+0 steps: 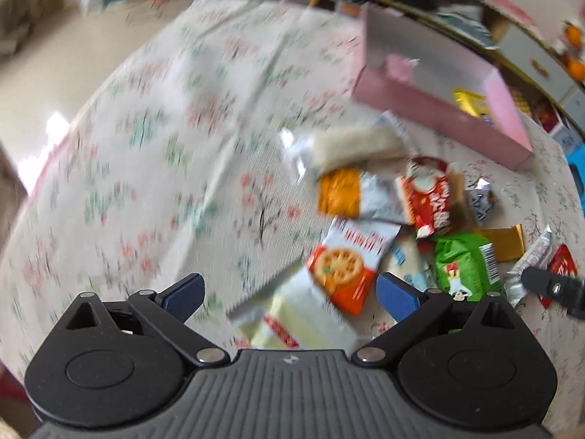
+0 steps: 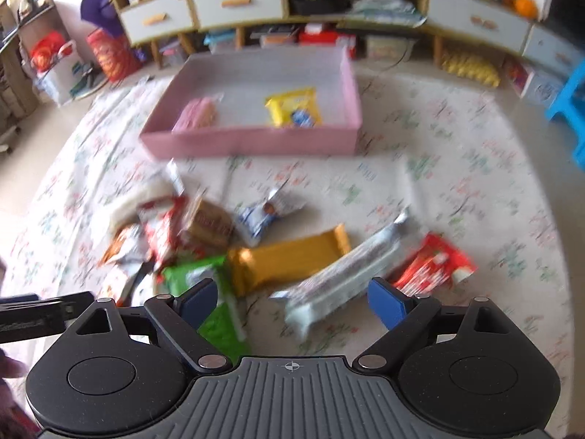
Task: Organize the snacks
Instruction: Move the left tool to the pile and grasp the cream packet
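Only two snacks in the far pink box [image 2: 252, 141]. Many packets left in the near pile [image 2: 204, 241]. Left gripper [image 1: 289, 294] and right gripper [image 2: 292, 301] wide apart, holding nothing.

Left gripper [image 1: 289, 294], jaws wide, above orange cracker packet [image 1: 342, 274]; pink box [image 1: 438, 117] beyond

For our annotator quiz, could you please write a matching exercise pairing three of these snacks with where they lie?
Things:
1. yellow packet
2. gold bar
3. long silver packet

Places:
A. on the cloth, between the green bag and the silver one
B. inside the pink box
C. before the right gripper, jaws open

Pairs: 1-B, 2-A, 3-C
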Tool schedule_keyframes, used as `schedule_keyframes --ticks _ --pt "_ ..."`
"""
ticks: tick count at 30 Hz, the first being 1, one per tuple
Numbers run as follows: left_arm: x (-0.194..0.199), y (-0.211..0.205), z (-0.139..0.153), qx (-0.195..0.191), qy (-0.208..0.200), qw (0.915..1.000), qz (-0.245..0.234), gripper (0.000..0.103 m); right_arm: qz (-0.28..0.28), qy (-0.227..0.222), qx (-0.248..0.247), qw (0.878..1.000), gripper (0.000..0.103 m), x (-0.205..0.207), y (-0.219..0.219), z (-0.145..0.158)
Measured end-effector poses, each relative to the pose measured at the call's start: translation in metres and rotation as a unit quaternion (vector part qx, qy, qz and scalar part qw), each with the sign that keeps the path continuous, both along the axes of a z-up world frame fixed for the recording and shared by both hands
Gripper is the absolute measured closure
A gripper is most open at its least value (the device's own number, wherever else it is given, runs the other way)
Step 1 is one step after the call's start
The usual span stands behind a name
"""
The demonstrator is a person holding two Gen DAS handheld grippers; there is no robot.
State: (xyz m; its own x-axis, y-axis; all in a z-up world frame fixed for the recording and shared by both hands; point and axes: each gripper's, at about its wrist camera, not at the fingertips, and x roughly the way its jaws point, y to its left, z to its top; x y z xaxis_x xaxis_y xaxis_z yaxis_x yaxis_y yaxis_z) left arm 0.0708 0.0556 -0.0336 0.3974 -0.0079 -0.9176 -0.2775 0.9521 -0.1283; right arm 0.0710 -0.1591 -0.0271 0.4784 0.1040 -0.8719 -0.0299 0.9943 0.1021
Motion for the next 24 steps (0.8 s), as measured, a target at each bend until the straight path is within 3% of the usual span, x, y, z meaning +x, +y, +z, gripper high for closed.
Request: schedule_keyframes --ticks 4,7,20,24 --pt "-0.005 0.003 -0.013 -0.032 0.026 0.9986 0.032 0.007 0.001 0.044 0.062 0.997 0.012 -0.001 0.002 -0.012" --pt "-0.006 -0.002 -0.019 -0.033 0.039 0.998 0.039 0.013 0.001 0.074 0.088 0.993 0.012 -0.001 0.008 -0.023" --pt "-0.037 -0.004 -0.015 0.012 0.014 0.9996 -0.021 0.028 0.007 0.092 0.041 0.995 0.012 0.0 0.027 -0.041" --pt "-0.046 0.007 -0.012 0.026 0.0 0.9989 -0.039 0.039 0.004 0.088 0.032 0.996 0.013 -0.002 0.024 -0.043"
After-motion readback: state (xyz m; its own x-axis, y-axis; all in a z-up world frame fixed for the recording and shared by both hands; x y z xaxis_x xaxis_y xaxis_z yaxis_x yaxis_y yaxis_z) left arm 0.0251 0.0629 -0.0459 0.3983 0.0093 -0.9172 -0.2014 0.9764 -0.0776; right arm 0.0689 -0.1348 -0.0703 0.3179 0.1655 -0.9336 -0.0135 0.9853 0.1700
